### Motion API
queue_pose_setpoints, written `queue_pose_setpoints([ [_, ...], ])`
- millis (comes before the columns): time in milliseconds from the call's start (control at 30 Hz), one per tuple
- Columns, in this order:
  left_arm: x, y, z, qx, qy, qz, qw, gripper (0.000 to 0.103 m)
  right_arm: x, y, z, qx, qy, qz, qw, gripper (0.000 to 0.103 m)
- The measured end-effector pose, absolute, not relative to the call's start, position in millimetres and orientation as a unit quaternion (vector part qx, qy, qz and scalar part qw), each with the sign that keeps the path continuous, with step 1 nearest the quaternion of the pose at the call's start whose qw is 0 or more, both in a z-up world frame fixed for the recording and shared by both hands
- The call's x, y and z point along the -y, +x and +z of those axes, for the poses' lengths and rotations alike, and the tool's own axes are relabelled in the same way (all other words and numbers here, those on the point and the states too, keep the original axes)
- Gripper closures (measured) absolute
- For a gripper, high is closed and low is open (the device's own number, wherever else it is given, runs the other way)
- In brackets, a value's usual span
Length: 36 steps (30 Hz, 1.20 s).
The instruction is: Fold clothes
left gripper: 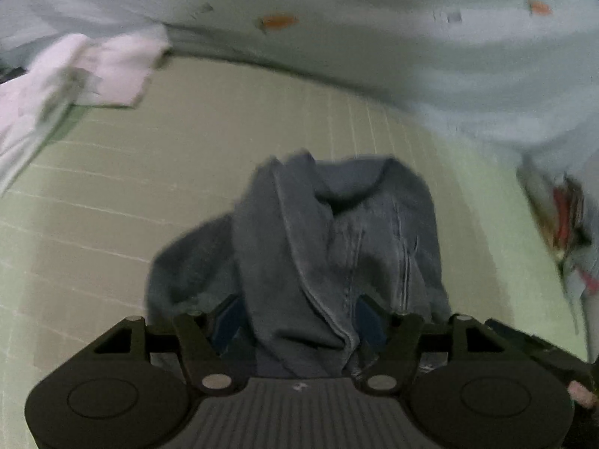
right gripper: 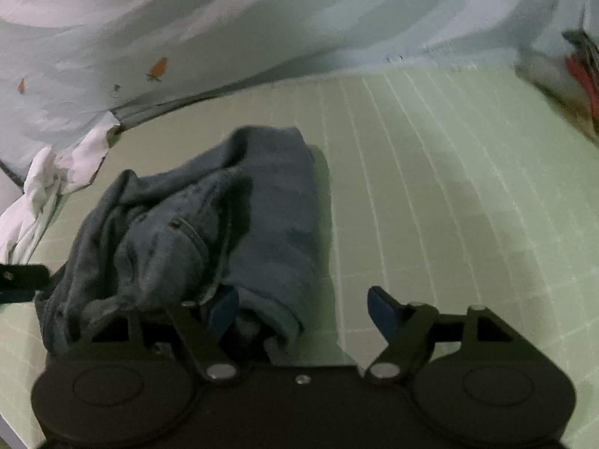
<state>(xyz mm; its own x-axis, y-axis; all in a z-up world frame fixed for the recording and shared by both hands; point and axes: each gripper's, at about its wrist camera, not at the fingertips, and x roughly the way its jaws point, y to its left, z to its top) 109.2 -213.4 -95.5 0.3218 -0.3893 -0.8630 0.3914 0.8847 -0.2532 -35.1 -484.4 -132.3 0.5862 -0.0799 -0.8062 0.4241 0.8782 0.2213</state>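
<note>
Meanwhile, left gripper (left gripper: 297, 308) clamps bunched jeans (left gripper: 337, 232), likely heavy, limp denim best held at seams; right gripper (right gripper: 303, 308) gapes wide.

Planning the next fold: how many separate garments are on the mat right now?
2. Blue jeans bunched mid-mat, pinched by the left hand-held gripper; a white garment at the mat's far left edge. More may lie out of view.

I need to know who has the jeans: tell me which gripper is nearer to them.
Left. The left gripper has the bunched jeans between its fingers. The right gripper is open at the jeans' edge, mostly over the green mat.
</note>
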Motion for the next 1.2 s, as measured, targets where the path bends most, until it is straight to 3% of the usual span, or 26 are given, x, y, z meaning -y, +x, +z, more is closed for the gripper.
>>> queue_pose_setpoints([
  [100, 226, 115, -112, -0.544, 0.016, -0.244, 0.803, 0.042, 488, -37, -142, -0.433, 0.223, -0.147, 0.861, 0.025],
  [133, 229, 116, -117, -0.548, 0.021, -0.243, 0.8, 0.062, 489, -36, -145, -0.433, 0.229, -0.148, 0.859, 0.024],
  [167, 228, 118, -119, -0.548, 0.024, -0.241, 0.8, 0.089, 488, -35, -147, -0.433, 0.233, -0.147, 0.858, 0.024],
  [200, 228, 120, -120, -0.548, 0.027, -0.239, 0.801, 0.096, 488, -33, -149, -0.433, 0.237, -0.148, 0.857, 0.024],
  [333, 205, 130, -93, -0.485, 0.062, -0.21, 0.847, 0.099, 484, -23, -155, -0.438, 0.239, -0.156, 0.852, 0.022],
  [400, 184, 139, -68, -0.429, 0.095, -0.181, 0.88, 0.099, 480, -17, -157, -0.44, 0.235, -0.16, 0.852, 0.022],
  [633, 100, 198, -60, -0.431, 0.0, -0.046, 0.901, 0.097, 473, -1, -160, -0.441, 0.238, -0.178, 0.847, 0.021],
  [733, 66, 222, -58, -0.428, -0.039, 0.01, 0.903, 0.084, 468, 4, -160, -0.44, 0.237, -0.182, 0.847, 0.021],
  [800, 72, 212, -67, -0.435, -0.028, 0.002, 0.9, 0.078, 466, 6, -160, -0.441, 0.239, -0.184, 0.845, 0.021],
  [933, 96, 191, -81, -0.467, -0.026, -0.075, 0.881, 0.053, 472, 8, -165, -0.439, 0.286, -0.181, 0.832, 0.021],
  [1033, 116, 174, -96, -0.494, -0.013, -0.125, 0.86, 0.045, 475, 12, -172, -0.439, 0.302, -0.169, 0.83, 0.021],
  [1067, 126, 172, -104, -0.507, -0.001, -0.144, 0.85, 0.041, 474, 14, -173, -0.436, 0.297, -0.164, 0.834, 0.027],
  [1100, 135, 169, -109, -0.515, 0.006, -0.154, 0.843, 0.04, 472, 14, -172, -0.43, 0.289, -0.159, 0.841, 0.051],
  [1133, 139, 167, -116, -0.522, 0.009, -0.157, 0.838, 0.04, 470, 15, -170, -0.424, 0.281, -0.154, 0.847, 0.061],
  [1200, 145, 165, -128, -0.542, 0.002, -0.16, 0.825, 0.041, 466, 17, -168, -0.411, 0.264, -0.144, 0.86, 0.092],
])
